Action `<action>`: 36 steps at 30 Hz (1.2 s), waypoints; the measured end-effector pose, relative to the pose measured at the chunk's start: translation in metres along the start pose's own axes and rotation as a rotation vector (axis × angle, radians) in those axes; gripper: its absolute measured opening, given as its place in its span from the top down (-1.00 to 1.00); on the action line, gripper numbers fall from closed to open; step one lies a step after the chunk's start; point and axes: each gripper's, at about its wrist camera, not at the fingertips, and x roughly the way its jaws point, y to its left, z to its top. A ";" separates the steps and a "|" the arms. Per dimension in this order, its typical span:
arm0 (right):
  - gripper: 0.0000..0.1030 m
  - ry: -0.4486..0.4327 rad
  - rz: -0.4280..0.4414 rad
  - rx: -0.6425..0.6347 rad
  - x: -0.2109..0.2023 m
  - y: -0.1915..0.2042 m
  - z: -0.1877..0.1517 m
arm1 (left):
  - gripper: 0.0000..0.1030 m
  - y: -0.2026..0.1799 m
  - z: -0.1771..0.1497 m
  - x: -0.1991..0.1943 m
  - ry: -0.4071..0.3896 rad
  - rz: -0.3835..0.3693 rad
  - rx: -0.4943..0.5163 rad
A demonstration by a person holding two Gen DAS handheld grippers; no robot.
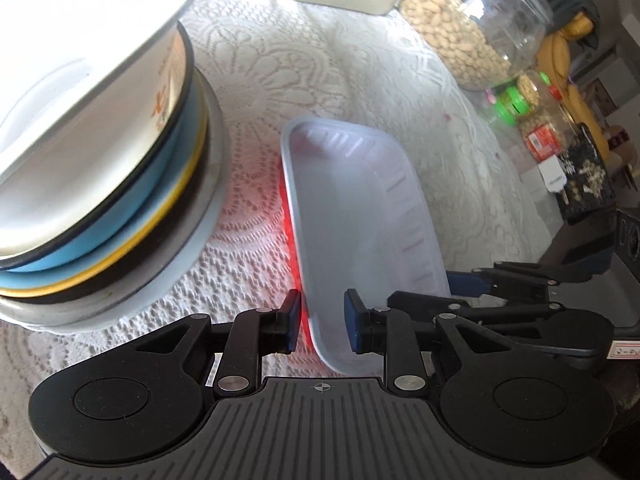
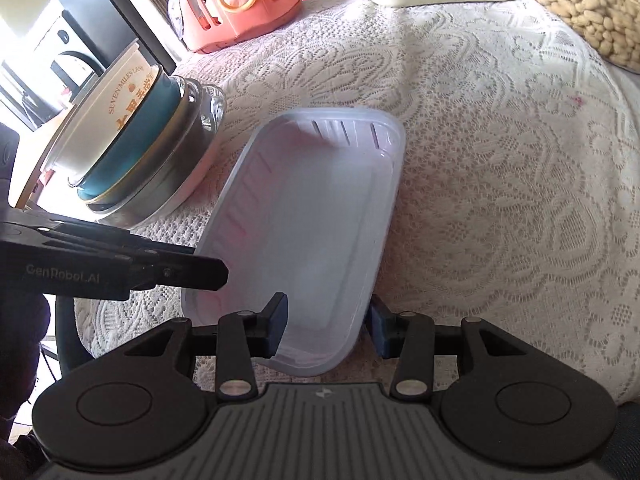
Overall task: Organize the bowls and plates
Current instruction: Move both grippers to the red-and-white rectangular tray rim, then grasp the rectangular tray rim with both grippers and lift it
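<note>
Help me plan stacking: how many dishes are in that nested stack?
4 visible: white printed bowl on top, blue beneath, a yellow-rimmed dark one next, gray dish at the bottom; more may hide inside.

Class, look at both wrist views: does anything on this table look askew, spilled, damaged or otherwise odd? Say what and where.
Nothing is spilled or visibly broken. The stack of bowls stands nested on the lace tablecloth. The oddity is the clear plastic tray: a rectangular piece lying apart from the stack, with the left gripper and right gripper each open astride a near rim.
</note>
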 end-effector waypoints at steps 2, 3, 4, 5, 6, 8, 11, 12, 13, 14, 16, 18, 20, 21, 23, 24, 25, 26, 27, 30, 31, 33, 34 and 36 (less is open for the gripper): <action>0.16 -0.033 -0.029 0.021 -0.003 -0.001 0.005 | 0.49 -0.004 0.002 0.003 -0.029 0.020 0.001; 0.16 -0.054 -0.040 0.042 -0.004 -0.003 0.008 | 0.49 -0.007 0.003 0.004 -0.041 0.031 0.008; 0.16 -0.078 -0.047 0.069 -0.005 -0.007 0.012 | 0.49 -0.010 0.004 0.006 -0.049 0.045 0.015; 0.16 -0.097 -0.050 0.096 -0.005 -0.012 0.016 | 0.49 -0.013 0.005 0.008 -0.053 0.057 0.023; 0.16 -0.114 -0.052 0.125 -0.004 -0.016 0.019 | 0.49 -0.015 0.005 0.011 -0.048 0.064 0.028; 0.16 -0.128 -0.048 0.168 -0.001 -0.023 0.022 | 0.49 -0.017 0.005 0.017 -0.027 0.058 0.023; 0.16 -0.108 -0.023 0.205 0.006 -0.029 0.022 | 0.49 -0.025 0.000 0.018 -0.009 0.049 0.059; 0.16 -0.104 -0.023 0.207 0.007 -0.030 0.020 | 0.49 -0.028 -0.004 0.016 -0.008 0.048 0.085; 0.16 -0.102 -0.028 0.200 0.007 -0.030 0.018 | 0.49 -0.033 -0.006 0.015 -0.007 0.045 0.106; 0.16 -0.100 -0.033 0.193 0.005 -0.030 0.015 | 0.49 -0.035 -0.008 0.014 -0.009 0.043 0.119; 0.16 -0.087 -0.028 0.204 0.000 -0.034 0.010 | 0.49 -0.042 -0.009 0.013 -0.030 0.054 0.151; 0.17 -0.076 -0.009 0.214 -0.005 -0.040 0.004 | 0.49 -0.047 -0.008 0.015 -0.054 0.070 0.177; 0.17 -0.066 -0.011 0.227 -0.007 -0.045 -0.002 | 0.49 -0.050 -0.005 0.018 -0.062 0.083 0.192; 0.17 -0.066 -0.022 0.231 -0.007 -0.047 -0.004 | 0.49 -0.051 -0.004 0.020 -0.057 0.084 0.200; 0.19 -0.071 -0.022 0.248 -0.008 -0.052 -0.006 | 0.49 -0.052 0.000 0.025 -0.041 0.074 0.206; 0.19 -0.074 -0.014 0.261 -0.008 -0.055 -0.006 | 0.49 -0.052 0.001 0.027 -0.035 0.070 0.207; 0.19 -0.081 -0.014 0.272 -0.009 -0.057 -0.005 | 0.49 -0.052 0.002 0.029 -0.032 0.067 0.207; 0.19 -0.090 -0.017 0.275 -0.010 -0.059 -0.004 | 0.49 -0.052 0.003 0.031 -0.028 0.063 0.207; 0.19 -0.097 -0.021 0.275 -0.009 -0.060 -0.002 | 0.49 -0.052 0.004 0.033 -0.027 0.058 0.208; 0.19 -0.099 -0.011 0.279 -0.007 -0.064 0.002 | 0.49 -0.052 0.006 0.036 -0.022 0.048 0.210; 0.19 -0.096 -0.008 0.280 -0.006 -0.065 0.003 | 0.49 -0.052 0.007 0.036 -0.023 0.049 0.213; 0.19 -0.099 -0.013 0.272 -0.004 -0.064 0.005 | 0.49 -0.052 0.008 0.037 -0.024 0.048 0.215; 0.19 -0.101 -0.013 0.268 -0.004 -0.064 0.005 | 0.49 -0.052 0.008 0.037 -0.025 0.049 0.215; 0.19 -0.102 -0.013 0.263 -0.003 -0.064 0.007 | 0.49 -0.052 0.009 0.037 -0.026 0.049 0.214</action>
